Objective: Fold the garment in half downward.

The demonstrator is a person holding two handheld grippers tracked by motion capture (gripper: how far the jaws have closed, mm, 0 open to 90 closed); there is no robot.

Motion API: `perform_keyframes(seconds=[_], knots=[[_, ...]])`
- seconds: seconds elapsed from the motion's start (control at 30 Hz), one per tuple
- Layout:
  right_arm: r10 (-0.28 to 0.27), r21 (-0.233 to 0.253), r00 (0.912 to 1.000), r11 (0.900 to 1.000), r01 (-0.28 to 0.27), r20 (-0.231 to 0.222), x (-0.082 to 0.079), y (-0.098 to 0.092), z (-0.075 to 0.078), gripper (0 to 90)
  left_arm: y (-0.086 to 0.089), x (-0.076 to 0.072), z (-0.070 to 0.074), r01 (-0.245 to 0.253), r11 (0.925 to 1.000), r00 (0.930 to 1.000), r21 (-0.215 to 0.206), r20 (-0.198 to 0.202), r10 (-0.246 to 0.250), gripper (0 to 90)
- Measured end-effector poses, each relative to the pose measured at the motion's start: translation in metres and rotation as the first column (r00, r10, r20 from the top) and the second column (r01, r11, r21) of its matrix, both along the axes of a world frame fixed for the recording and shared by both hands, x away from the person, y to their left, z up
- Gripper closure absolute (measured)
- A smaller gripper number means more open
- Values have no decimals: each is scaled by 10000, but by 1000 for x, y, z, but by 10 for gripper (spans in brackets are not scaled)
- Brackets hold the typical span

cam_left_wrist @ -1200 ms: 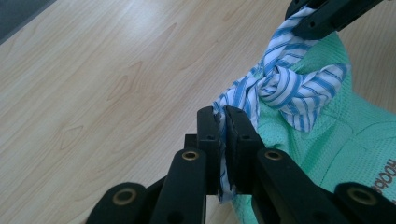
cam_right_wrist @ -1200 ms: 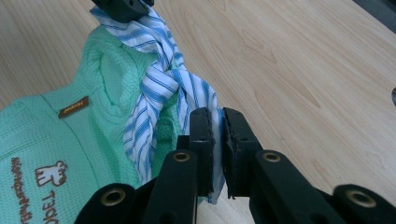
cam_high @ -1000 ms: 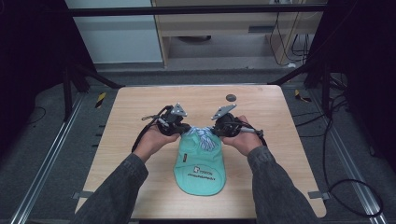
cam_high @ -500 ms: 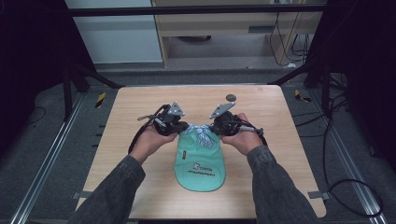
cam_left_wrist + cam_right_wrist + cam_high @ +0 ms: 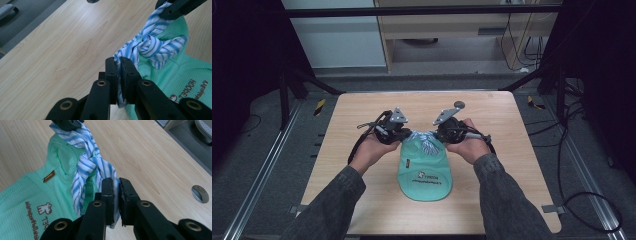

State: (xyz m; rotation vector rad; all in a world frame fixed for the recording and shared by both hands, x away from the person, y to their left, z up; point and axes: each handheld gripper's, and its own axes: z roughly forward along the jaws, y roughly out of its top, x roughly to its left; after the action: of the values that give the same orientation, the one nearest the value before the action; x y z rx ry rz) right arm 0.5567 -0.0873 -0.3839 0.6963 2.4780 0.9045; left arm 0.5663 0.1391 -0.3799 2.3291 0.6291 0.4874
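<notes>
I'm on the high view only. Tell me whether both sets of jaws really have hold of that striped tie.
Observer: Yes. The left gripper is shut on one end of the striped tie.
Operator: Report the right one.
Observer: The right gripper is shut on the other end.
Operator: Describe the tie between them.
Observer: It is knotted at the middle, above the green garment.
</notes>
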Motion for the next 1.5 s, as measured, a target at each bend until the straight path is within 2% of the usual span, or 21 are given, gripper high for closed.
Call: perform_keyframes(seconds=[0.87,1.2,1.37,1.5], knots=[[-251,55,9988,9997,249,423,12,-6,13,831,-10,18,15,-60,10000,9993,42,368,58,850],[-282,-15,9986,9996,283,448,20,-6,12,831,-11,25,14,-94,9999,9991,52,422,91,850],[-291,-71,9984,9995,295,480,20,-5,9,831,-13,22,12,-60,9998,9984,205,571,48,850],[-214,-178,9983,9996,224,541,16,-4,5,830,-14,15,7,-23,9998,9974,216,719,8,850]])
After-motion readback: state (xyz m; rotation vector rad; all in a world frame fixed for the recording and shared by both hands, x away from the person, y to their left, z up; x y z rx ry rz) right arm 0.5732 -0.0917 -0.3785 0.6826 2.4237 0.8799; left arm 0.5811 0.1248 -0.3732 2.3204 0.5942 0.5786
